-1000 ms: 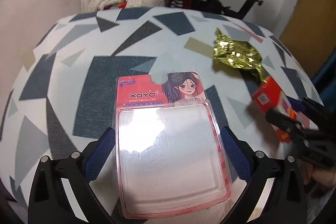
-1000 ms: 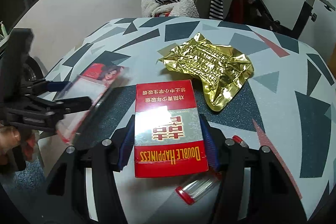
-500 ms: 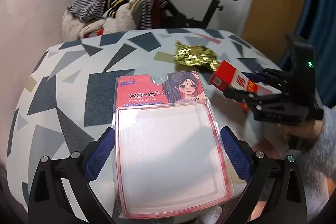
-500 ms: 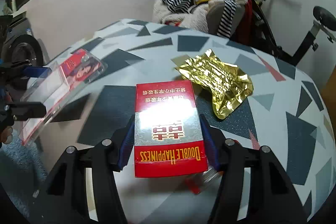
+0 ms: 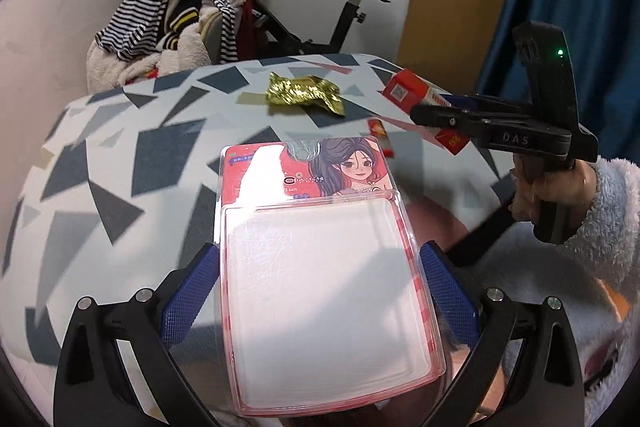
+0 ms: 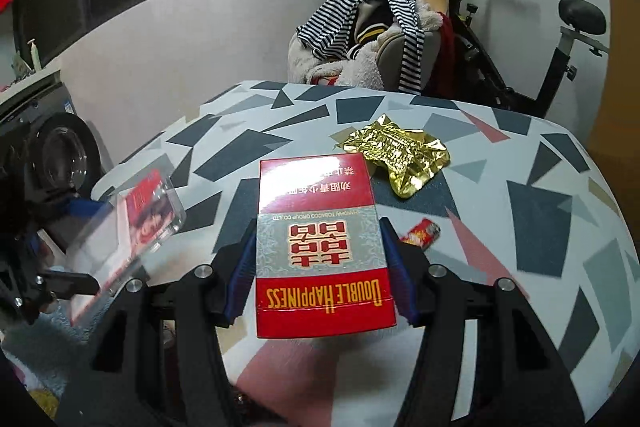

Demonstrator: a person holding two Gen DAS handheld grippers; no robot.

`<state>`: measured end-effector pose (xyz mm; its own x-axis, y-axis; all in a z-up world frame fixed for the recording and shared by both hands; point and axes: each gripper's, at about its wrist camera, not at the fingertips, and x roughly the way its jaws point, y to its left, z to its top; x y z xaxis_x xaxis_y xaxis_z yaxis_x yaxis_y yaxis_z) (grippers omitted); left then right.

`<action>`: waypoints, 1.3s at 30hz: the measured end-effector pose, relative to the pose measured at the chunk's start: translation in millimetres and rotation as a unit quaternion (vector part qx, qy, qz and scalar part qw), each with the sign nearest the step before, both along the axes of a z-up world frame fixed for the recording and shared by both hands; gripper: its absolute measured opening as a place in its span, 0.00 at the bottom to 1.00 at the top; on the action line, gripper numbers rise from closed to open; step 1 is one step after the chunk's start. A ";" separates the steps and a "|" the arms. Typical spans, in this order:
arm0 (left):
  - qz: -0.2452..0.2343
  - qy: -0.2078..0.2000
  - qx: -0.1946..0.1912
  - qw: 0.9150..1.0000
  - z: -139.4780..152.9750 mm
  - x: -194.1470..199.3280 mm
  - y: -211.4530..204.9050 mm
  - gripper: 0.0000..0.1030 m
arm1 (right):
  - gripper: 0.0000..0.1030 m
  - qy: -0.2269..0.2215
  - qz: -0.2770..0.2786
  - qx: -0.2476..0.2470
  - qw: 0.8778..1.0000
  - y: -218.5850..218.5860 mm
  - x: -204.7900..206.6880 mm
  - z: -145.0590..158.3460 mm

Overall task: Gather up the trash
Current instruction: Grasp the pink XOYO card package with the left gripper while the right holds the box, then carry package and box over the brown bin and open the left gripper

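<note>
The left gripper (image 5: 320, 283) is squeezing the clear plastic pack (image 5: 324, 267) by its sides, low in the frame. It looks light, slippery and bendy. The right gripper (image 6: 320, 255) is half-open, pinching the stiff red box (image 6: 320, 247). The gold wrapper (image 6: 400, 153) is lying crinkly on the table (image 6: 560, 227).

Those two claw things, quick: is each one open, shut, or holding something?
Left gripper: shut on the clear plastic package.
Right gripper: shut on the red cigarette box.

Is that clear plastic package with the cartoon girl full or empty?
Empty, it seems: the clear plastic package, clamped in the left hand-held gripper, shows only a plain white backing through its bubble.
</note>
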<state>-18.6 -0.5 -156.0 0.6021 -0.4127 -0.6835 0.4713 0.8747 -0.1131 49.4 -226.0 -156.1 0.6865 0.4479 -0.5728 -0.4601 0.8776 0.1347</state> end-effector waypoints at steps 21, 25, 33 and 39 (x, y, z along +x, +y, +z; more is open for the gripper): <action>-0.020 0.030 0.040 0.999 -50.7 -51.9 -12.8 0.94 | 0.57 0.017 0.010 0.013 1.000 6.7 -65.7 -12.5; -0.016 0.041 0.036 0.998 -54.3 -49.4 -10.8 0.94 | 0.57 0.019 0.011 0.014 1.000 6.6 -68.9 -14.2; -0.021 0.054 0.029 0.998 -57.2 -48.1 -10.1 0.94 | 0.57 0.026 0.012 0.012 1.000 6.3 -68.7 -18.9; -0.027 0.037 0.063 0.997 -61.4 -50.8 -18.8 0.94 | 0.57 0.026 0.013 0.013 0.999 6.9 -69.2 -19.6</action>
<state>-69.4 -19.3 -217.4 0.5272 -0.3514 -0.7737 0.5118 0.8581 -0.0409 -19.8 -219.2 -175.8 0.6441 0.4792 -0.5962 -0.4736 0.8619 0.1811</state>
